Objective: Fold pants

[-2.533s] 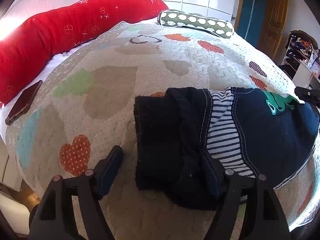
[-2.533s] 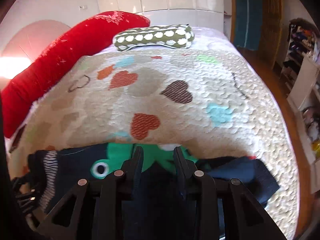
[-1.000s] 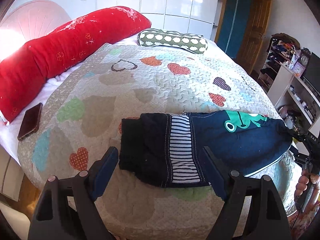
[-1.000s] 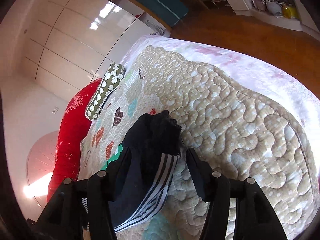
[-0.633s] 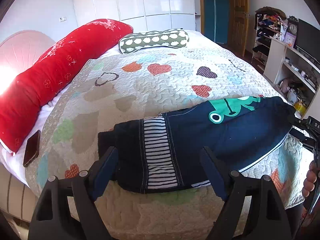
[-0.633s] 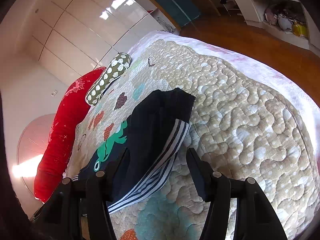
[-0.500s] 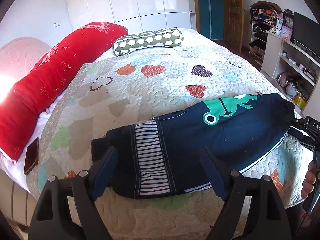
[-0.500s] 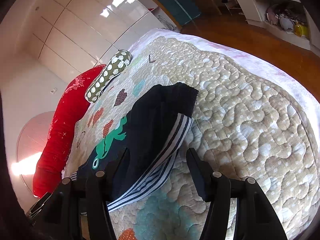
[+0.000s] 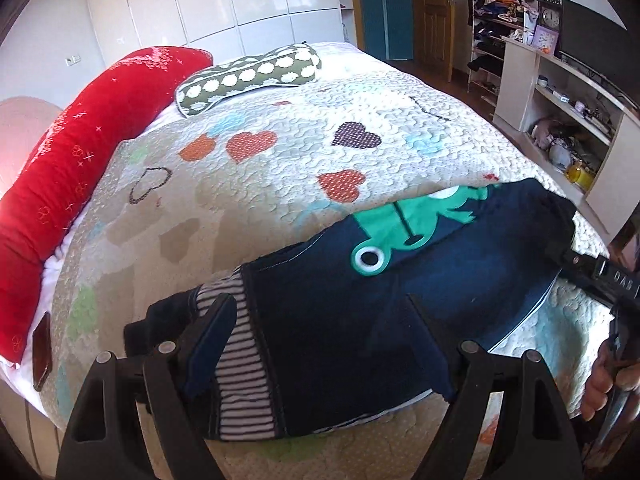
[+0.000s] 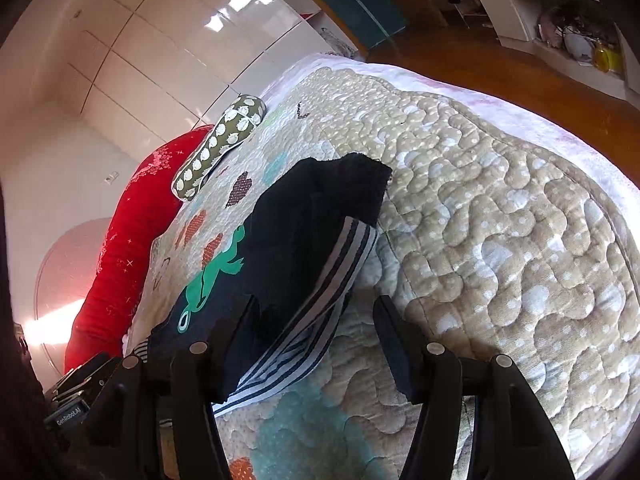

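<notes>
Quilted heart-pattern bedspread (image 9: 304,160) carries the dark pants (image 9: 360,304), laid flat along its near edge. The left gripper (image 9: 320,316) is held above the striped waistband end with jaws spread, released. The right gripper (image 10: 316,320) is held tilted at the cuff end, jaws apart, nothing clamped. Compared with 2.5 s ago, the right jaws are seen widened and the pants stretched out.

Dark navy pants (image 9: 340,292): green frog print, black-and-white striped band, white side stripes. Cream quilted bedspread (image 9: 280,168): red, orange, purple, blue and green hearts. Long red bolster pillow (image 9: 80,128): small white stars. Olive-green cushion (image 9: 248,76): white scalloped spots.
</notes>
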`<act>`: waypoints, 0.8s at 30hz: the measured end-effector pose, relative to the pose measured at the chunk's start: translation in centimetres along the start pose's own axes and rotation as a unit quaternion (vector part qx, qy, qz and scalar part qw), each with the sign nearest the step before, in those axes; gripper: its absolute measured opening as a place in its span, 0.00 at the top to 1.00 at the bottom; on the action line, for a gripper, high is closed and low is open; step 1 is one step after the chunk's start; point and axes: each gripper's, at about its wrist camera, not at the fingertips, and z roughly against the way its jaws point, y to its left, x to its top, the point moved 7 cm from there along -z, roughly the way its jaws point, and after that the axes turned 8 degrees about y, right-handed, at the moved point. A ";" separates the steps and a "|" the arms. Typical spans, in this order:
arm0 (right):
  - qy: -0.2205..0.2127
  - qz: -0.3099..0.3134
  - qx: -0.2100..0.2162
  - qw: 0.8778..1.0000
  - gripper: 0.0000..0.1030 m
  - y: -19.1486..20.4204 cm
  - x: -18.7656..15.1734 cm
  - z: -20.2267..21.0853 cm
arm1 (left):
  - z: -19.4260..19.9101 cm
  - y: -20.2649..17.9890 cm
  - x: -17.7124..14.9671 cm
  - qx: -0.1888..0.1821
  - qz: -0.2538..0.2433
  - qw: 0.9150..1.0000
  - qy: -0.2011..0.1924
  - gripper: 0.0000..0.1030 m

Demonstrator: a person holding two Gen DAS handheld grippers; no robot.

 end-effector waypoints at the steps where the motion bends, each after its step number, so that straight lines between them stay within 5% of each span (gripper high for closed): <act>1: -0.001 0.004 -0.002 1.000 0.37 0.0 -0.1 0.0 | -0.2 -0.5 1.3 -0.024 0.001 1.000 0.003 0.19; 6: -0.009 0.012 -0.003 1.000 0.37 0.0 -0.3 0.1 | -2.4 -5.2 7.9 -0.134 -0.026 0.990 0.045 0.19; 11: 0.006 0.012 -0.002 1.000 0.37 0.2 0.0 0.1 | -5.6 -11.4 11.6 -0.177 -0.071 0.978 0.081 0.19; 15: 0.014 0.008 0.007 1.000 0.37 0.1 0.6 0.0 | -8.3 -16.8 12.1 -0.235 -0.092 0.959 0.131 0.19; 21: 0.000 0.016 0.003 1.000 0.38 0.3 1.2 -0.3 | -11.4 -24.2 10.5 -0.270 -0.165 0.928 0.195 0.19; 23: -0.009 0.025 0.000 1.000 0.58 0.5 1.6 -0.5 | -11.9 -25.3 9.5 -0.253 -0.182 0.926 0.211 0.30; 24: -0.007 0.028 0.000 1.000 0.67 0.5 1.8 -0.7 | -11.7 -25.5 9.1 -0.248 -0.190 0.927 0.210 0.61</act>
